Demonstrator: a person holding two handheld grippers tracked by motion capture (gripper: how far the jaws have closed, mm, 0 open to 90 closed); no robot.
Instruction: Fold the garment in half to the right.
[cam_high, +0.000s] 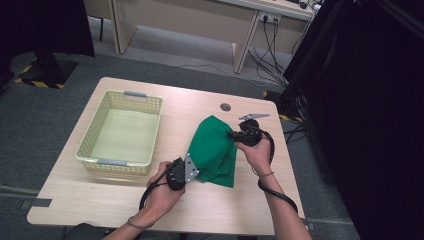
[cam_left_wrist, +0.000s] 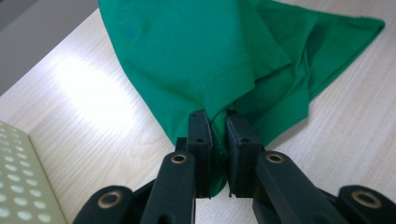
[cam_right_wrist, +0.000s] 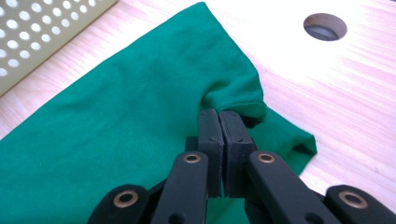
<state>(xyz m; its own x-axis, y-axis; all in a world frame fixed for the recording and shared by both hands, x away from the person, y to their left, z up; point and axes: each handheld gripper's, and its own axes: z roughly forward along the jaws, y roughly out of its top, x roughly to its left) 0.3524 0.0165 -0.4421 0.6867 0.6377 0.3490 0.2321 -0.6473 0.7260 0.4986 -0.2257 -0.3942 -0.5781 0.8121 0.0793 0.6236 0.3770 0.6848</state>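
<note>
Green cloth (cam_high: 215, 150) lying bunched on the wooden table (cam_high: 240, 200), right of centre, at about 3 o'clock from the basket (cam_high: 121, 131) and well apart from it. Folded over itself in several layers, hems and stitched seams showing in the left gripper view (cam_left_wrist: 224, 60), a pointed corner trailing away toward 2 o'clock there. Partly lifted at two places, the rest resting on the tabletop.

Pinched at its near-left edge, toward 7 o'clock of the cloth, by the left gripper (cam_high: 180, 172): jaws nearly together with a fold of green fabric squeezed between the pads (cam_left_wrist: 218, 140). Pinched at its far-right edge, toward 1 o'clock, by the right gripper (cam_high: 244, 135): jaws pressed almost flat against each other on a thin fold of the cloth (cam_right_wrist: 220, 140), a raised hump of fabric just beyond the tips.

Held from the bottom of the high view by two bare forearms, a black cable looping from each gripper, a grey three-cornered plate on top of each.

Pale yellow perforated basket standing on the left half of the table, grey handles at both short ends. Round cable hole (cam_high: 225, 107) in the tabletop at 12 o'clock from the cloth, near its far tip but not touching it.
</note>
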